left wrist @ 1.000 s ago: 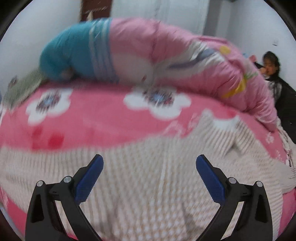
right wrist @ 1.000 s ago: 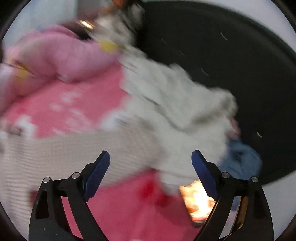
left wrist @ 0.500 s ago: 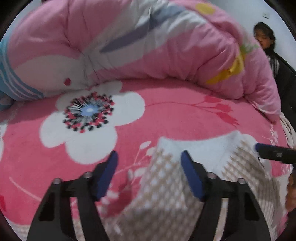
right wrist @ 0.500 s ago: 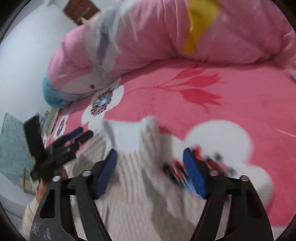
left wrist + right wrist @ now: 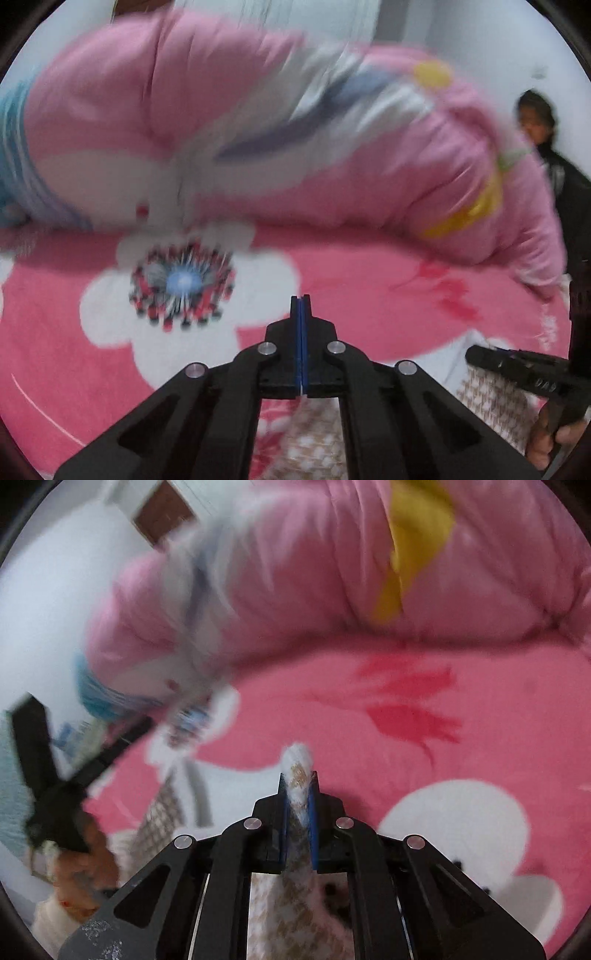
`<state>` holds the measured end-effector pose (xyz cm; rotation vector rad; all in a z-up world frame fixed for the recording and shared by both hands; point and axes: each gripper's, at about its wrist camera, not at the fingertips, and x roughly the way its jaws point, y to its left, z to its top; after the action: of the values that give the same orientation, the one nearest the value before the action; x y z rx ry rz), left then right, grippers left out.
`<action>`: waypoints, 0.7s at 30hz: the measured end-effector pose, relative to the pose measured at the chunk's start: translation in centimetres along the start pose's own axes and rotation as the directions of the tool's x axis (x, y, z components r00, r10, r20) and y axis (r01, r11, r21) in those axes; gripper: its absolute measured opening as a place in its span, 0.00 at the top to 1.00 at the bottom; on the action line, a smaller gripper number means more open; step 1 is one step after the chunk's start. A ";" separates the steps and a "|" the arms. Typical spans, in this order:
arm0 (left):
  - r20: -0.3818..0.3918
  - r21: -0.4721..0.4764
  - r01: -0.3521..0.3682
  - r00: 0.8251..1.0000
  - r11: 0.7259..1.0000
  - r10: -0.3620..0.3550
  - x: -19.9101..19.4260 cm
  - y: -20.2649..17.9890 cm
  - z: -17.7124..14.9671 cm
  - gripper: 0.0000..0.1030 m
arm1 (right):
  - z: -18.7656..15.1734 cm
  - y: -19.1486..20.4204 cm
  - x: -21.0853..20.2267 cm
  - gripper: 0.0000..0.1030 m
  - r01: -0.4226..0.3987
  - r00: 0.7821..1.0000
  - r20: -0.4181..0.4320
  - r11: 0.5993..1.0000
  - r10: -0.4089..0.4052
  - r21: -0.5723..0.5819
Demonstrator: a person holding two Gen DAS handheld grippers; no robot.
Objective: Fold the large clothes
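A beige-and-white checked knit sweater lies on the pink flowered blanket. My left gripper is shut. The cloth tapers up into the lower end of its blue pads, and none shows at the tips. My right gripper has its jaws closing on a fold of the sweater, which sticks up between the pads. In the left wrist view the right gripper reaches in from the right over a sweater corner. The right wrist view shows the left gripper blurred at the left.
A rolled pink quilt with yellow and blue patches lies along the far side of the bed. A person in dark clothes sits at the far right. White walls stand behind.
Both grippers went forward to the sweater's far edge near the quilt. Their jaws went from wide apart to together, each with sweater cloth in between.
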<state>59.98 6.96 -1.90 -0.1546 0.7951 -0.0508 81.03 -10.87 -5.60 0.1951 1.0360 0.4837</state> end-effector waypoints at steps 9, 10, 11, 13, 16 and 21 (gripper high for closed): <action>0.011 -0.008 0.161 0.987 0.987 -0.161 -6.7 1.6 -0.8 0.69 | -1.1 -0.3 -10.6 0.44 0.024 0.982 0.186 0.995 -0.005 -0.098; -0.003 0.043 0.193 0.981 0.980 -0.193 -7.6 0.6 -1.4 0.67 | -1.7 0.3 -11.3 0.44 0.010 0.984 0.180 0.992 0.013 -0.128; -0.023 0.076 0.209 0.978 0.975 -0.208 -7.6 -0.4 -2.1 0.62 | -2.5 1.3 -11.3 0.44 0.005 0.987 0.160 0.986 0.022 -0.168; -0.102 0.119 0.209 0.975 0.971 -0.198 -6.4 -2.5 -4.3 0.53 | -3.9 2.8 -9.5 0.44 0.037 0.994 0.108 0.974 -0.013 -0.223; -0.220 0.199 0.076 0.975 0.977 -0.031 -1.8 -5.1 -8.4 0.43 | -5.8 3.8 -2.7 0.42 0.217 0.972 -0.028 0.937 -0.233 -0.274; -0.173 0.227 -0.006 0.984 0.974 0.046 -6.9 -5.5 -8.0 0.38 | -7.6 4.6 -6.9 0.38 0.277 0.957 -0.019 0.936 -0.288 -0.219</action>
<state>49.51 1.32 -1.73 0.0776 0.9631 -0.1311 70.21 -10.59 -2.31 -0.1587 1.0333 0.3355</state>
